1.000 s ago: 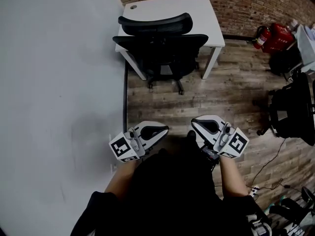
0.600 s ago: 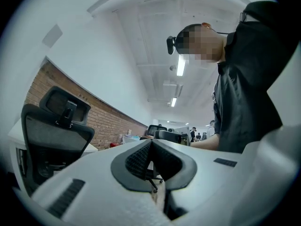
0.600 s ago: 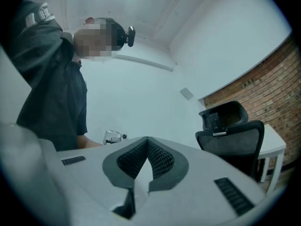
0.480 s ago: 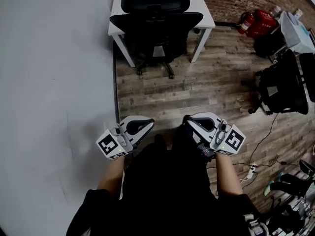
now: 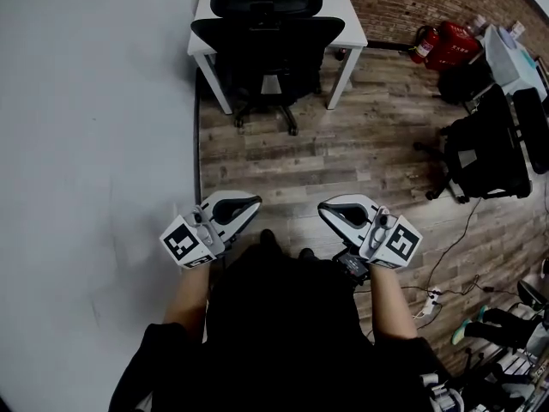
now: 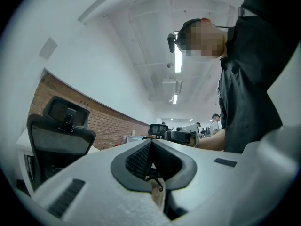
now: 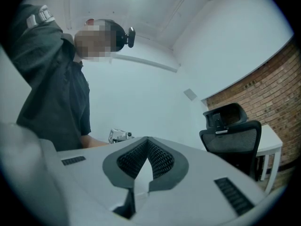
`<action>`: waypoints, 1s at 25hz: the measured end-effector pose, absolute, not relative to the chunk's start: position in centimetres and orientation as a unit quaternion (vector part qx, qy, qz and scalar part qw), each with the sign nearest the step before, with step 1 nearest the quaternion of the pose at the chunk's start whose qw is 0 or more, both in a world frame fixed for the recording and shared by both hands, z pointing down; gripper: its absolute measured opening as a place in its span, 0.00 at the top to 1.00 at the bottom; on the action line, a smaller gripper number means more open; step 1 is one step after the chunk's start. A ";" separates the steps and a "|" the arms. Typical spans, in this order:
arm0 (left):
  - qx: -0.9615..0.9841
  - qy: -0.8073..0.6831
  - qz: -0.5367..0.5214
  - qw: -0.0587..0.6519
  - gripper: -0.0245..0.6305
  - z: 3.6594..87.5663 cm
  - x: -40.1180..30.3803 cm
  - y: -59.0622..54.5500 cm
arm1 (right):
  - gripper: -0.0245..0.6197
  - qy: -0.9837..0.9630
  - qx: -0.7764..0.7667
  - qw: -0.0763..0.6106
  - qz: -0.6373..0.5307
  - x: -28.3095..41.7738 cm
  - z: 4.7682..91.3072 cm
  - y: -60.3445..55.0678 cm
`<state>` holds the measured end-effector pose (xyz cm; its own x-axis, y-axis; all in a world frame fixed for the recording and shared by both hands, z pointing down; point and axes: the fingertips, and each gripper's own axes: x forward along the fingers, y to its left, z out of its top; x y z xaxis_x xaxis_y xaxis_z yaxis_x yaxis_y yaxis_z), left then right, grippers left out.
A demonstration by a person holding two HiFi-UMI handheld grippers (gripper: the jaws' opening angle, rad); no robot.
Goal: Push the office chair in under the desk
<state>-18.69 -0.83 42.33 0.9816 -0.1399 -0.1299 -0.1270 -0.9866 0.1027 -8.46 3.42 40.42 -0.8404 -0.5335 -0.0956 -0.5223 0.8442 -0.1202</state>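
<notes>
Head view steeply down, gripper views forward, sharing office chair (image 5: pixel 268 45)

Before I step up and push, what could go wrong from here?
The office chair looks about as wide as the gap between the desk legs; off-centre, it may catch one. On its wheeled base, a one-sided push could swing it into the wall. The left gripper and right gripper are shut and empty, so their tips might slip on the backrest.
</notes>
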 end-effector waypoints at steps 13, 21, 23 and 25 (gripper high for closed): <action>0.994 -0.052 -0.066 0.072 0.94 43.9 -10.4 9.3 | 0.96 0.962 -0.247 0.072 -0.095 -3.2 43.6 12.4; 0.996 -0.047 -0.057 0.052 0.94 43.1 -8.4 12.0 | 0.96 0.967 -0.234 0.070 -0.070 -1.8 42.3 14.3; 0.996 -0.050 -0.055 0.049 0.94 42.9 -8.5 12.1 | 0.96 0.967 -0.236 0.071 -0.065 -1.7 41.9 14.4; 0.996 -0.052 -0.052 0.046 0.94 42.8 -8.7 12.2 | 0.96 0.967 -0.238 0.072 -0.059 -1.6 41.7 14.8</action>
